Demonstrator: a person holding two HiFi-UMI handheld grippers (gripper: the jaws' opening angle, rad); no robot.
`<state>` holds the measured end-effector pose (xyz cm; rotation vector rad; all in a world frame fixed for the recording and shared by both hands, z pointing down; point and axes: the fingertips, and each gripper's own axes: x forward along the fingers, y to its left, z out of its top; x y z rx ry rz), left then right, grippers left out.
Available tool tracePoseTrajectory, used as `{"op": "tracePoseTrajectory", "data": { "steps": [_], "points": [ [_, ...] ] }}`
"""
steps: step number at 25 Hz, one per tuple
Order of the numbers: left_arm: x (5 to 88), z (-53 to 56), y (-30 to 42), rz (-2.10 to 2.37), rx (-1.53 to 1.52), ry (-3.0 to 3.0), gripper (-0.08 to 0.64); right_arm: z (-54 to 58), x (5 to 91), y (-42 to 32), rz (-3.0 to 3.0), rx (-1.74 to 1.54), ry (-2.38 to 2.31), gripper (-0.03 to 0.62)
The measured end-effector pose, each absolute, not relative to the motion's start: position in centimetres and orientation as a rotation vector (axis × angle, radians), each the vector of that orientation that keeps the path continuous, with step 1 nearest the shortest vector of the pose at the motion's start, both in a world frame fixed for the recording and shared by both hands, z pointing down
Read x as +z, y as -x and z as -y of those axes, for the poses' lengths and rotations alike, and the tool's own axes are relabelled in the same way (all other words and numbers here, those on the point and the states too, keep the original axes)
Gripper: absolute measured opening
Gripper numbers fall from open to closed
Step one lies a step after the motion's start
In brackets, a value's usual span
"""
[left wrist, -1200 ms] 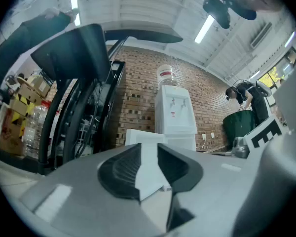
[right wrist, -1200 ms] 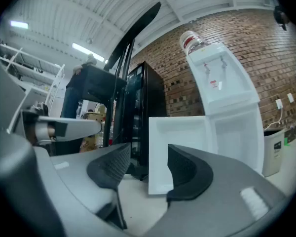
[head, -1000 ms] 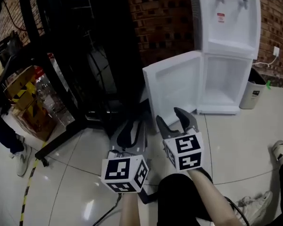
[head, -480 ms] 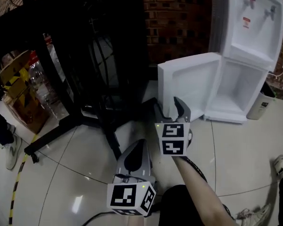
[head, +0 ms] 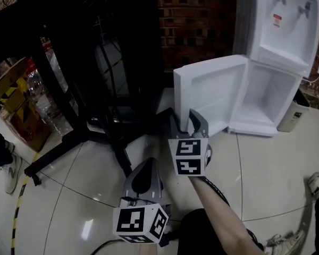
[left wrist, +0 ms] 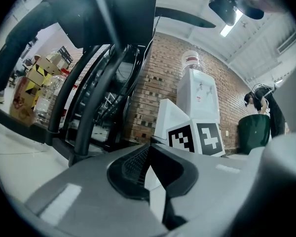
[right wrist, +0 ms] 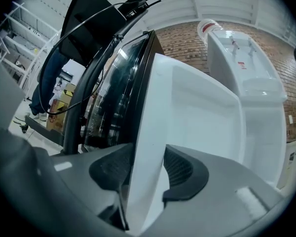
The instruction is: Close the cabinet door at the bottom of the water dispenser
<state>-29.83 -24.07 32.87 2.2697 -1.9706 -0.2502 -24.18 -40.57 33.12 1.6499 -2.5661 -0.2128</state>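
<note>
Looming black rack point(head: 115, 62) just beside open cabinet door point(head: 207, 97)

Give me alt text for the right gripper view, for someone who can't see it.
The right tongs have just been closing onto the free edge of the open white cabinet door, which stands between the jaws. The water dispenser rises behind at right, a black rack at left.

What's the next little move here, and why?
Probably swing the right gripper round to the right, toward the open compartment. Its jaws have just been closing and now seem to pinch the free edge of the cabinet door, which stands wide open. The left gripper is shut, empty and away from it.
</note>
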Motion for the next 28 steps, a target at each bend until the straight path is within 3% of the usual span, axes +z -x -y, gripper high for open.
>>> {"op": "tracePoseTrajectory", "data": {
  "steps": [14,28],
  "points": [
    [33.1,23.3,28.6,1.967,-0.261,-2.250,0.018,36.1,33.1,20.3,2.602,-0.141,-1.602,0.193],
    [31.4,22.2,22.4,1.876,-0.281,-2.330,0.018,31.5,33.6,14.1,2.585,-0.066,-1.663,0.200]
  ]
}}
